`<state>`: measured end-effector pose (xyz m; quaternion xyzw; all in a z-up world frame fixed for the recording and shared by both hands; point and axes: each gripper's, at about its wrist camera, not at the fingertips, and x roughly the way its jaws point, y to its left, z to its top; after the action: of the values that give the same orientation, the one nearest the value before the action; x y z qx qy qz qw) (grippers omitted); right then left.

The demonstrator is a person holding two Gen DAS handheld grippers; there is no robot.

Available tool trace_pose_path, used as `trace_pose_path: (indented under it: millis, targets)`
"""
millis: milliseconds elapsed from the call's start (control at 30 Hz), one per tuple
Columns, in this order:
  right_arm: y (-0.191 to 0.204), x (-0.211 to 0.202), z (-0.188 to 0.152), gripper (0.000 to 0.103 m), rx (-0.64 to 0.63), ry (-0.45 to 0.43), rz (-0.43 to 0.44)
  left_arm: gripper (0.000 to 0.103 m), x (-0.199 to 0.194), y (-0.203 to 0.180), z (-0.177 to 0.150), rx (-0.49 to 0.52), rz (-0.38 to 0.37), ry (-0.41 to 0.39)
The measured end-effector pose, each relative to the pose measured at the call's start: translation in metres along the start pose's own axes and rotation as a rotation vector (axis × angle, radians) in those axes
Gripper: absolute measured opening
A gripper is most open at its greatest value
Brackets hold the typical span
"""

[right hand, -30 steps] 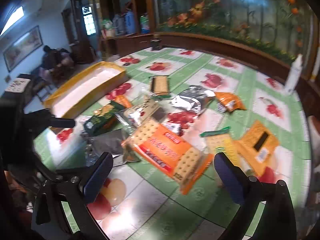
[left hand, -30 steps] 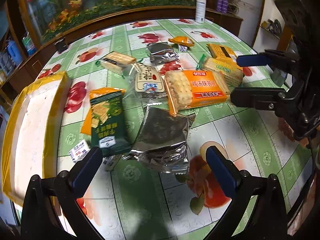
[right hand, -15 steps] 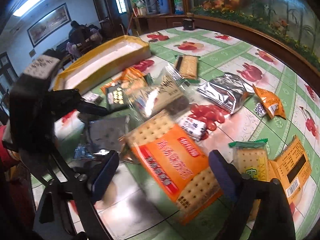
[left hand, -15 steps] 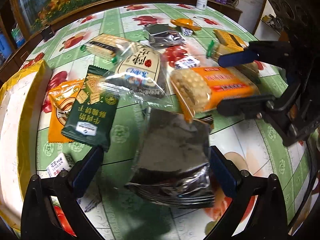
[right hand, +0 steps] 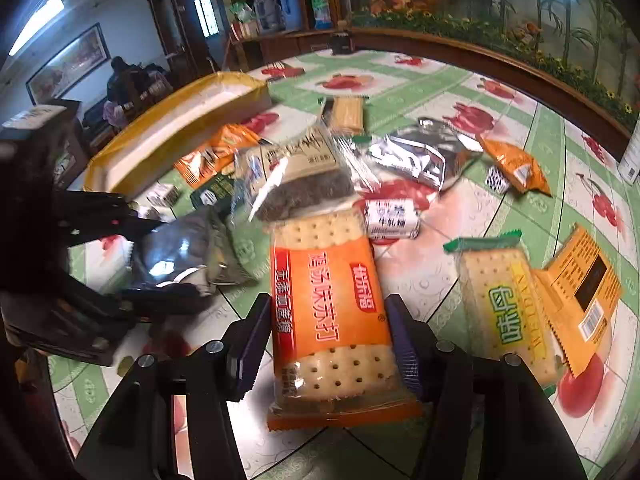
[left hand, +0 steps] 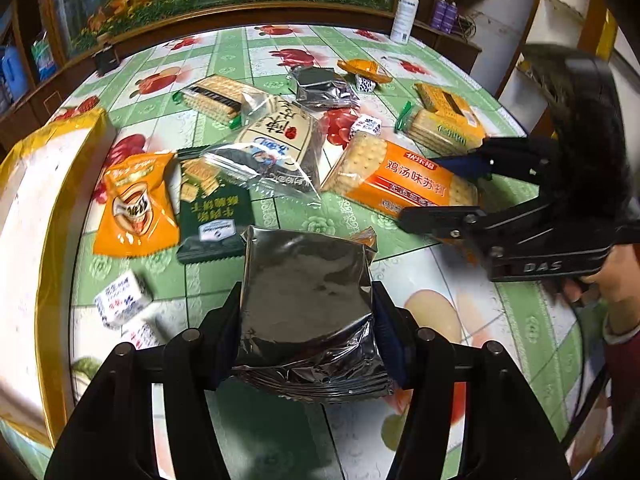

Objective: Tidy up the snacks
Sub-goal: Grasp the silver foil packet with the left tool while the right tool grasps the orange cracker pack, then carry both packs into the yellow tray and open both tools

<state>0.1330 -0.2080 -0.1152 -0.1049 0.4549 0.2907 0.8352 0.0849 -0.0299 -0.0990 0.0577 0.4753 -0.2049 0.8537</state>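
- Left gripper (left hand: 306, 336): fingers, spread wide half a second ago, are now closed against both sides of the foil pack (left hand: 306, 292).
- Right gripper (right hand: 328, 344): likewise closed in since then; it straddles the orange cracker pack (right hand: 332, 316), right pad touching, left contact unclear.
- Beyond both: remaining snacks are scattered ahead; the yellow tray (left hand: 24, 208) lies far left.
- Judgement: both grasps are nearly secured; lifting toward the tray follows.

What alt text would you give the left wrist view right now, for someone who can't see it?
The left gripper has its fingers closed against the sides of a silver foil snack pack on a green fruit-print table. To the right, the right gripper brackets an orange cracker pack. More snack packs lie scattered beyond, with a yellow-rimmed tray at left.
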Motion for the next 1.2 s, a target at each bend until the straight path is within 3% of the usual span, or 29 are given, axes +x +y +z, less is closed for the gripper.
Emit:
trace_pose_path:
  millis: [133, 333, 567, 833, 967, 1200]
  targets:
    - [0.007, -0.006, -0.004, 0.055, 0.025, -0.031, -0.058, 0.057, -0.024, 0.013, -0.006, -0.06, -0.051, -0.053]
    - [0.016, -0.041, -0.005, 0.055, 0.127, -0.151, 0.027, 0.057, -0.06, 0.026, -0.009, -0.101, -0.102, -0.141]
    - [0.05, -0.056, 0.022, 0.055, 0.151, -0.219, 0.148, 0.057, -0.102, 0.081, -0.026, -0.222, 0.036, -0.227]
    - [0.117, -0.02, 0.073, 0.054, 0.122, -0.231, 0.307, 0.058, -0.12, 0.178, -0.056, -0.44, 0.178, -0.242]
    - [0.148, 0.002, 0.099, 0.054, 0.103, -0.227, 0.342, 0.058, -0.12, 0.194, -0.06, -0.481, 0.202, -0.249]
    - [0.168, 0.039, 0.137, 0.054, 0.136, -0.213, 0.334, 0.058, -0.104, 0.209, -0.051, -0.523, 0.257, -0.234]
